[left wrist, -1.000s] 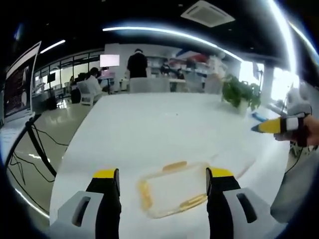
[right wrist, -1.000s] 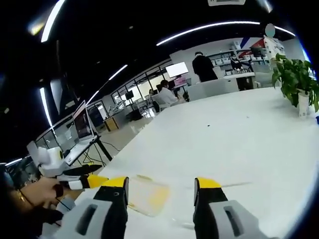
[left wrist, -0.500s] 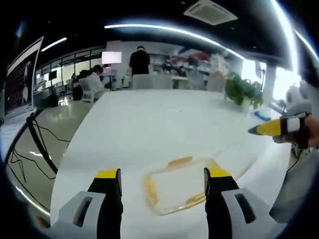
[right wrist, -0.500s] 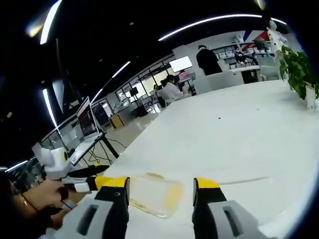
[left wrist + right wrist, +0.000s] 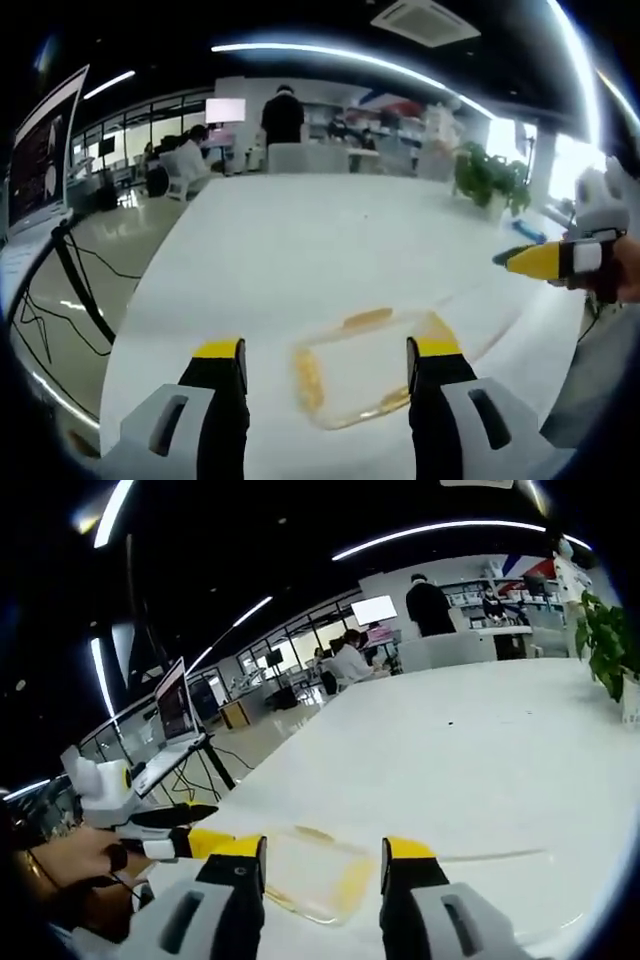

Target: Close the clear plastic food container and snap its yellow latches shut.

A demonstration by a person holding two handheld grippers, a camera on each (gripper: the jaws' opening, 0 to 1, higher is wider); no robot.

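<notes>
Over the last second both tools had edged a little closer to the clear plastic food container (image 5: 362, 368), which sat slightly larger between their jaws than before; the container itself had not shifted on the white surface (image 5: 300, 250).

In the left gripper view, the left tool (image 5: 325, 352) hung just above the surface with its yellow-tipped jaws spread wide and nothing between them. The container lay flat beyond and between the tips, nearer the right-hand jaw, whose tip overlapped its corner in the picture; I could not tell whether they touched. One yellow latch (image 5: 309, 378) ran along the container's left short edge and another yellow latch (image 5: 366, 319) sat on its far long edge. Whether they were snapped down I could not tell. At the right edge of that view the right tool (image 5: 540, 262) pointed inward, held in a person's hand (image 5: 622, 270), well clear of the container.

In the right gripper view, the right tool (image 5: 323, 849) likewise stood released, jaws apart and empty, with the container (image 5: 305, 872) lying on the surface (image 5: 480, 740) between and just past the tips. The left tool (image 5: 190, 842) reached in from the left, gripped by the person's other hand (image 5: 70, 865), its tip close to the container's near corner.

Farther off stood a potted plant (image 5: 488, 185), a laptop (image 5: 175, 715) on a stand, and people (image 5: 282, 115) at the back of the room.
</notes>
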